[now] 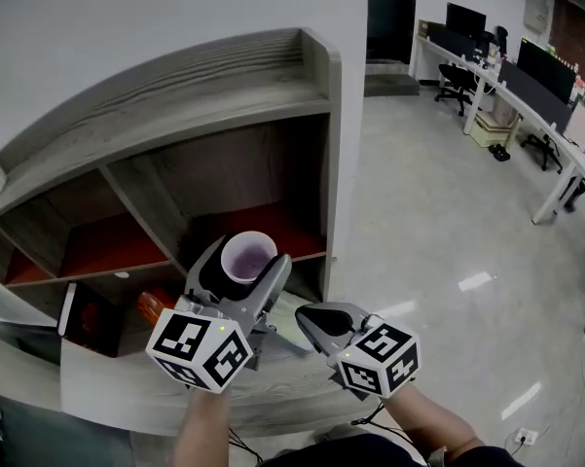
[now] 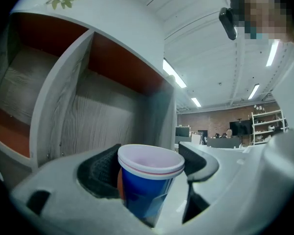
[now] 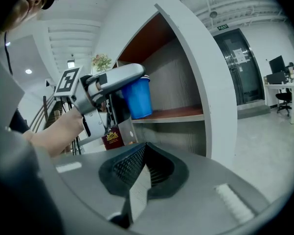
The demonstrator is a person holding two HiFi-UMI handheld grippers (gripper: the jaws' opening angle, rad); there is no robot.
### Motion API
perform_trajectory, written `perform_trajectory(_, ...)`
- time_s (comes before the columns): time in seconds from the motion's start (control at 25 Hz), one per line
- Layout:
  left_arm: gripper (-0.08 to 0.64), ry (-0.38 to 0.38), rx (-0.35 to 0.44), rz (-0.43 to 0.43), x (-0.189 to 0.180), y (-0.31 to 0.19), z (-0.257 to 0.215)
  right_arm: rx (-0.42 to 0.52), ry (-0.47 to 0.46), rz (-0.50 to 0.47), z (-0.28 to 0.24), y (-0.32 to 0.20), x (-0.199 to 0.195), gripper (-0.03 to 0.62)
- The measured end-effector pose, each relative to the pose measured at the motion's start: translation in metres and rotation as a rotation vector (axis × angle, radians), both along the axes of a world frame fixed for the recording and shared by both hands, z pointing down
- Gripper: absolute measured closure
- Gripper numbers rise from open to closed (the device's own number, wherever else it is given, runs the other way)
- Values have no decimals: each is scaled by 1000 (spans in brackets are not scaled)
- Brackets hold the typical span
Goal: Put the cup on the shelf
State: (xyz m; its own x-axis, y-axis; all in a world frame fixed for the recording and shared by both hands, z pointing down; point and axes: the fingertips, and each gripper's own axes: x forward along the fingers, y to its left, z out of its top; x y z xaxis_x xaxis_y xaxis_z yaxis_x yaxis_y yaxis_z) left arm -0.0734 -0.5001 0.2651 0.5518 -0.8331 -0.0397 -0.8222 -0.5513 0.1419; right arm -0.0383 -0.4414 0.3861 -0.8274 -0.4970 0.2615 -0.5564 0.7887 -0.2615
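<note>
– Up by the shelf (image 1: 316, 86), what's the left tool (image 1: 245, 261) got? Looks pale purple from above.
– That's the cup (image 2: 149, 180): blue outside, white rim, upright. Both pads are clamped on its sides. It's hanging in the air at the mouth of the right-hand compartment, the one with the reddish board (image 3: 173, 114). From the right tool's view it looks clear of that board, not set down.
– And the right tool (image 3: 144, 150)?
– Jaws closed together, nothing in them. It sits just right of the left one, short of the shelf.
– Anything else on there?
– Small plant (image 3: 101, 61) on top, and a dark red box (image 3: 112, 137) lower down, left of the cup.
</note>
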Motion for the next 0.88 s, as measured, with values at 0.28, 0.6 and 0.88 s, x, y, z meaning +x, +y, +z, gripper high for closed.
perform_trajectory(0.28, 199, 34, -12, -41, -3, -35, 0, -10, 4, -10, 6, -14, 11, 595)
perform_trajectory(0.6, 199, 6, -14, -112, -9, -66, 3, -23, 2, -30, 10, -23, 16, 595)
perform_trajectory(0.88, 192, -78, -39, -113, -5, -81, 20, -35, -4, -36, 15, -25, 18, 595)
